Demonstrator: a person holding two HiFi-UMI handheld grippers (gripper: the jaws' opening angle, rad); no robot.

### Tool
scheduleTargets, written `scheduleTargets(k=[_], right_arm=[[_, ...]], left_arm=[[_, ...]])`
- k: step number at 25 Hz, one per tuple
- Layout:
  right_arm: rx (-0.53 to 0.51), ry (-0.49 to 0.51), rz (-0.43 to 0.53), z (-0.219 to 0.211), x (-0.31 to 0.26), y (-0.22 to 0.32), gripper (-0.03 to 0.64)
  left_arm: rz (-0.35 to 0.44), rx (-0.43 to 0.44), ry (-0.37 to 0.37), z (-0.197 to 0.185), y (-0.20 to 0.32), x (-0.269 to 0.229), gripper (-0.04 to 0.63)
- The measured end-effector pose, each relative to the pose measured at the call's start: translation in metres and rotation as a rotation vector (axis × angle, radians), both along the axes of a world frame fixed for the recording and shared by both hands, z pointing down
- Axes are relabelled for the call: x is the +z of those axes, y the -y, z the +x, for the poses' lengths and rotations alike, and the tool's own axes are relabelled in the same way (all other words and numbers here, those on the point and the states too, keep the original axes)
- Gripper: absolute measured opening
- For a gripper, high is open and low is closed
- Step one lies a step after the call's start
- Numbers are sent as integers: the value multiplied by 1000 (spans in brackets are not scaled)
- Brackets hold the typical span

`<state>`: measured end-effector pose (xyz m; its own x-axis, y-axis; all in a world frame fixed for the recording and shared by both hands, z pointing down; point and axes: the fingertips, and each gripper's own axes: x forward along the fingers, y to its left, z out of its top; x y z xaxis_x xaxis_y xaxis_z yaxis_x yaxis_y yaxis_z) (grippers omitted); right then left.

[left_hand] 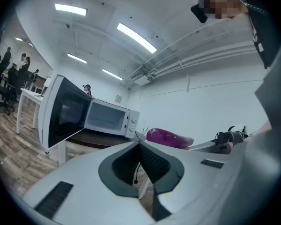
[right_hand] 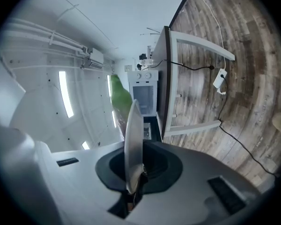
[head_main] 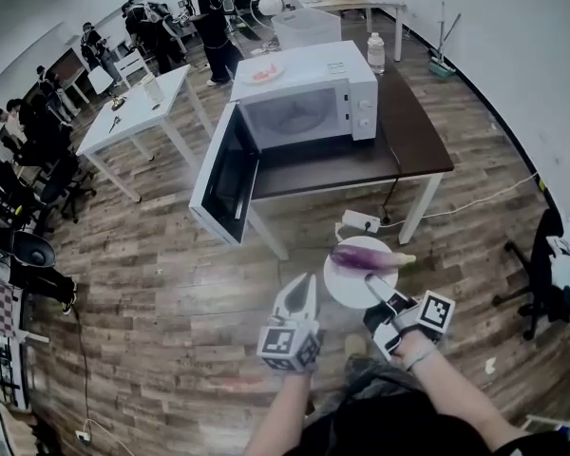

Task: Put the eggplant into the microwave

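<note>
A purple eggplant (head_main: 366,257) with a green stem lies on a round white plate (head_main: 353,291) held above the floor. My right gripper (head_main: 380,299) is shut on the plate's near rim. In the right gripper view the plate (right_hand: 133,135) shows edge-on between the jaws of my right gripper (right_hand: 135,182), with the eggplant's green end (right_hand: 121,100) beyond. Left of the plate, my left gripper (head_main: 299,294) is shut and holds nothing. The white microwave (head_main: 309,98) stands on a dark table (head_main: 413,145), its door (head_main: 223,174) swung wide open. The left gripper view shows the eggplant (left_hand: 168,138) and the microwave (left_hand: 110,118).
A plastic bottle (head_main: 375,52) stands beside the microwave, and a plate of food (head_main: 263,72) sits on top of it. A power strip (head_main: 361,221) and cable lie on the wood floor. A white table (head_main: 138,112) and people are at the back left. An office chair (head_main: 551,274) is at the right.
</note>
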<state>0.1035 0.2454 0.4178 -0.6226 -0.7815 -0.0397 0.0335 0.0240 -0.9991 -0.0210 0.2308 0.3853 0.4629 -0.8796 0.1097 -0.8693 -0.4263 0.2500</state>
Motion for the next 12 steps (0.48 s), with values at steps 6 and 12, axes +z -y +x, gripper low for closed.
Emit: scheduleTargets(k=[6, 12], right_arm=[[-23, -36, 14, 11, 2, 47, 11], [-47, -24, 9, 18, 5, 88, 11]], left_arm=[[-3, 7, -3, 13, 48, 5, 0], [-2, -13, -6, 22, 85, 7, 0]])
